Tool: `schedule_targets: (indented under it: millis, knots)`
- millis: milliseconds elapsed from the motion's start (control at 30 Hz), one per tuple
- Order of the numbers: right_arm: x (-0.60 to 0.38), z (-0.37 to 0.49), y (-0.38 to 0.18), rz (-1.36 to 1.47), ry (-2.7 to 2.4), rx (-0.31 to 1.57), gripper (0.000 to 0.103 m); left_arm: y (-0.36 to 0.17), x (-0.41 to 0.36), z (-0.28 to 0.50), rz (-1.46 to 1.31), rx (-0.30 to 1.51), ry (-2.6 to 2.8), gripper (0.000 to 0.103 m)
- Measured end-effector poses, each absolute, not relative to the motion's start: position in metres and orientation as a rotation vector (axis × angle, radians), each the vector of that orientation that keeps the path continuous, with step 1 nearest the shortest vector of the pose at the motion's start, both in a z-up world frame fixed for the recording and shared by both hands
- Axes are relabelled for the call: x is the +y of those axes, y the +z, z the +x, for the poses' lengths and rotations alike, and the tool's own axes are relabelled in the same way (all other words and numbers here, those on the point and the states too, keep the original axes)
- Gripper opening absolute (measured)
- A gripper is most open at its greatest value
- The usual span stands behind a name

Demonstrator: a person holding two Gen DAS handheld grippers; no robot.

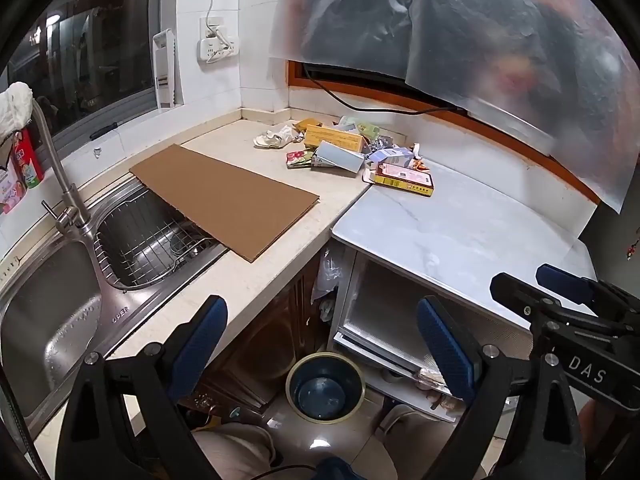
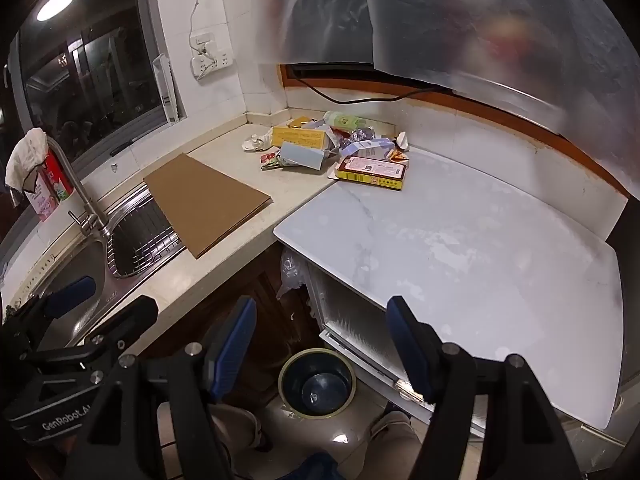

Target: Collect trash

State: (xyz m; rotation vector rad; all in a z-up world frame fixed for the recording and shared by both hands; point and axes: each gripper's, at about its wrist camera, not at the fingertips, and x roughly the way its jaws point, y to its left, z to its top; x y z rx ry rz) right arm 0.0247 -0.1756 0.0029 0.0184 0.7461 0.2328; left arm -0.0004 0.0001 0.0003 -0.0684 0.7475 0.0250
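A pile of trash [image 1: 344,148] lies in the far counter corner: a yellow box [image 1: 334,139], a grey carton [image 1: 338,158], a red and yellow flat box [image 1: 402,175], crumpled paper [image 1: 276,138] and wrappers. The pile also shows in the right wrist view [image 2: 332,148]. A dark round bin [image 1: 325,387] stands on the floor below, seen too in the right wrist view [image 2: 317,383]. My left gripper [image 1: 320,344] is open and empty above the bin. My right gripper [image 2: 322,344] is open and empty beside it; it shows at the right of the left wrist view [image 1: 532,284].
A brown cardboard sheet [image 1: 228,196] lies over the sink [image 1: 48,320] edge and dish rack [image 1: 152,240]. A tap [image 1: 60,184] stands at left. A white marble top [image 1: 452,228] covers a cabinet at right. Plastic film [image 1: 480,32] hangs above. A cable [image 1: 360,104] runs along the wall.
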Motion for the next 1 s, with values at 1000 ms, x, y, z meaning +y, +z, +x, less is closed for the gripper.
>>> schedule_targets:
  millis: [1000]
  knots:
    - [-0.1735,0.0211,-0.0002,0.008,0.228,0.743,0.068,-0.0011,-0.0059,-0.0030,-0.060,0.739,0.002,0.095]
